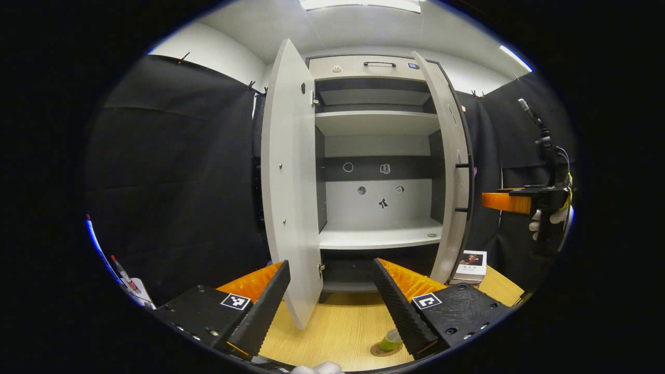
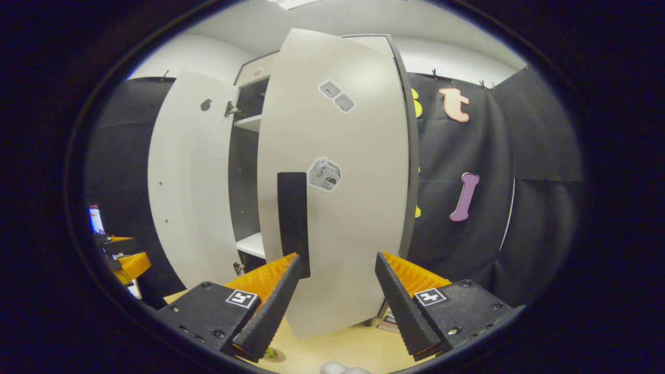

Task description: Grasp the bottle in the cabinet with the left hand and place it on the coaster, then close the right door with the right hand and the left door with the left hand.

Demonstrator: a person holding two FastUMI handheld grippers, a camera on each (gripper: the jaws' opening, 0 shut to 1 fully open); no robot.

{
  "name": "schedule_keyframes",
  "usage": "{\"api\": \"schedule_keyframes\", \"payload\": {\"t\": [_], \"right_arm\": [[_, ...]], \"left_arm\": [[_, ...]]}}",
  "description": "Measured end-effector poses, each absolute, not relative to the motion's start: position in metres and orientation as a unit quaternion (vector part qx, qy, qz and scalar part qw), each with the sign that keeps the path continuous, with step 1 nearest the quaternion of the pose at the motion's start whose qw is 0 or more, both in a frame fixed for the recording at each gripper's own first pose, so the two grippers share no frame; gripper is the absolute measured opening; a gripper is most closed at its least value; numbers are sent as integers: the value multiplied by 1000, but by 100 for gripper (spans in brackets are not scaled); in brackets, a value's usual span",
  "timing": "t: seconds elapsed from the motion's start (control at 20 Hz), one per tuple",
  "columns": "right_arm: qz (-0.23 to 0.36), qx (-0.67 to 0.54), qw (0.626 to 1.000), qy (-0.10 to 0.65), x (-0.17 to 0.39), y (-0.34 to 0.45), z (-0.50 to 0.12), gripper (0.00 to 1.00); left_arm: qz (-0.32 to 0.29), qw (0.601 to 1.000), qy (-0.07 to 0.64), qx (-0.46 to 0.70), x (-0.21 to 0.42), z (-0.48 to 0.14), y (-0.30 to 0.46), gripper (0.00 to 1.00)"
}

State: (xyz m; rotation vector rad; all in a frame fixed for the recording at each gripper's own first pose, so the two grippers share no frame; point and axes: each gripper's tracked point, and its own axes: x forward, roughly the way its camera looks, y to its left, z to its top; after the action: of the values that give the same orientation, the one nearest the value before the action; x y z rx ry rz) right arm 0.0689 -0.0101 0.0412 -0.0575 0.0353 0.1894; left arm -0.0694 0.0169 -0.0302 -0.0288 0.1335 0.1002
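Straight ahead of the left gripper (image 1: pixel 329 306) stands the cabinet (image 1: pixel 376 67), pale grey with darker inner panels, both doors swung out. Its left door (image 1: pixel 288 182) hangs edge-on just past the gripper's left finger, and the right door (image 1: pixel 451 171) stands open beyond the right finger. Between them the shelves show bare apart from small stickers on the back wall and a little round thing at the right end of the lower shelf.

From the right gripper view, the right door (image 2: pixel 343 182) looms close in front of the right gripper (image 2: pixel 336 306), its outer face carrying a dark upright handle (image 2: pixel 293 223) just above the left finger, plus a few stickers. The left door (image 2: pixel 189 176) stands open farther off to the left.

Below both grippers lies the light wood table (image 1: pixel 337 322). A book (image 1: pixel 470 265) rests on it near the foot of the right door.

Low and just inside the left gripper's right finger sits the bottle (image 1: pixel 390 340), small, green and see-through, upright on a round brown coaster (image 1: pixel 382 350); the finger hides part of it. Neither finger touches it.

Both grippers are spread wide with nothing between the fingers. The right gripper (image 1: pixel 506 202) also shows far off to the right in the left gripper view, held by a gloved hand (image 1: pixel 543 218).
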Motion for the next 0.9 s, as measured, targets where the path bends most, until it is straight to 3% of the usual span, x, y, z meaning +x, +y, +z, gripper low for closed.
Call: {"api": "schedule_keyframes", "payload": {"t": [0.4, 0.6, 0.65, 0.9], "right_arm": [[69, -65, 995, 19, 27, -8, 28, 97], [59, -67, 996, 26, 3, -2, 11, 95], [60, -59, 996, 31, -3, 1, 7, 99], [47, -55, 996, 53, -27, 3, -20, 97]], "left_arm": [[41, 997, 64, -20, -65, -28, 30, 97], [40, 998, 56, -15, -59, -23, 46, 97], [42, 997, 55, -16, -57, -22, 52, 97], [69, 996, 48, -14, -48, -14, 103, 97]]}}
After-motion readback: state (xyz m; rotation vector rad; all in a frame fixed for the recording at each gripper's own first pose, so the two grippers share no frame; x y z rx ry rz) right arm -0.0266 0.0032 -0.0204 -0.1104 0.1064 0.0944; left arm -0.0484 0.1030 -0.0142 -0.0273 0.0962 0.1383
